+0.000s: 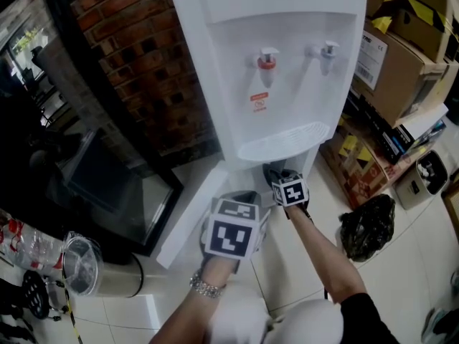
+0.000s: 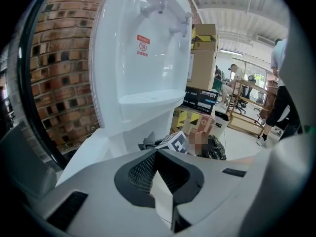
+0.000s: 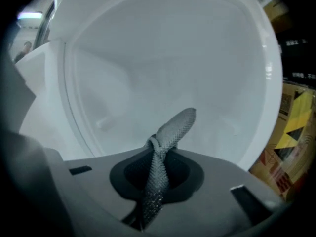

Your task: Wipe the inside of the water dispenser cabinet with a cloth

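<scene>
The white water dispenser (image 1: 287,84) stands ahead, and its lower cabinet door (image 1: 190,210) is swung open to the left. My right gripper (image 1: 278,175) reaches into the cabinet under the drip tray. It is shut on a grey mesh cloth (image 3: 173,130), whose twisted end pokes up in front of the cabinet's white inner wall (image 3: 163,63). My left gripper (image 1: 240,201) hangs just outside, in front of the opening, with its jaws together and nothing between them (image 2: 158,158). In the left gripper view the dispenser (image 2: 143,73) rises ahead, with the right gripper's marker cube (image 2: 177,142) low beside it.
A brick wall (image 1: 143,63) and a black-framed glass panel (image 1: 107,185) stand to the left. Cardboard boxes (image 1: 401,63), a white bin (image 1: 423,181) and a black bag (image 1: 367,224) crowd the right. A metal bin (image 1: 93,267) sits at lower left.
</scene>
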Demonstrator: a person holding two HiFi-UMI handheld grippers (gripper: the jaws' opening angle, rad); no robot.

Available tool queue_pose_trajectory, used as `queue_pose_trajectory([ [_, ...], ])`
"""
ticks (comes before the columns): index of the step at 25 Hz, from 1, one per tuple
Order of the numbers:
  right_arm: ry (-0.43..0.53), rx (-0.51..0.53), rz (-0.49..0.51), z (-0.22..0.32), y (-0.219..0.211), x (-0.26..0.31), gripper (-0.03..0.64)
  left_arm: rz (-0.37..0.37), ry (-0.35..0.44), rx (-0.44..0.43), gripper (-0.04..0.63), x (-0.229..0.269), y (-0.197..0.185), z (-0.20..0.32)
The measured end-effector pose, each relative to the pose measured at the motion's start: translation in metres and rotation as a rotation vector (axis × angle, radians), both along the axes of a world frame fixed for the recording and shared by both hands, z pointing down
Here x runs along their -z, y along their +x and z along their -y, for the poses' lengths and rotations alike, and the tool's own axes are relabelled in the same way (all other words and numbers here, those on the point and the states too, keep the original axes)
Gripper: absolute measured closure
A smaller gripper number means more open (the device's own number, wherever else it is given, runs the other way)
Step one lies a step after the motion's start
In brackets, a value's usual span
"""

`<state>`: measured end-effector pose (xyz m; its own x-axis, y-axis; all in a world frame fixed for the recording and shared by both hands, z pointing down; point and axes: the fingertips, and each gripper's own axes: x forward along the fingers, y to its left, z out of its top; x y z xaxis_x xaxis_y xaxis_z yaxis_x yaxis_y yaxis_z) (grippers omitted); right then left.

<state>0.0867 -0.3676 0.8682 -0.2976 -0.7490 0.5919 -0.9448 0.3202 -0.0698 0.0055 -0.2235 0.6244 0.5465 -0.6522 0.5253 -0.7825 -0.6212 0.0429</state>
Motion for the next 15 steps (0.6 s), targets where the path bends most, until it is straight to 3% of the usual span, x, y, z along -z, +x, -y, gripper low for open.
queue_pose_trajectory([
  [5,0.016,0.160,0.036,-0.009,-0.074,0.004,0.588,0.006,-0.008,0.004,0.594,-0.004,-0.003,0.002],
  [8,0.016,0.188,0.064,-0.010,-0.092,0.005,0.588,0.005,-0.006,0.008,0.594,-0.003,-0.005,0.003],
  [11,-0.022,0.155,0.034,-0.006,-0.076,-0.014,0.588,0.008,-0.007,0.009,0.594,-0.004,-0.006,0.004],
  [15,-0.085,0.029,-0.005,0.001,-0.017,-0.037,0.588,0.012,-0.010,0.003,0.594,-0.006,-0.005,0.003],
])
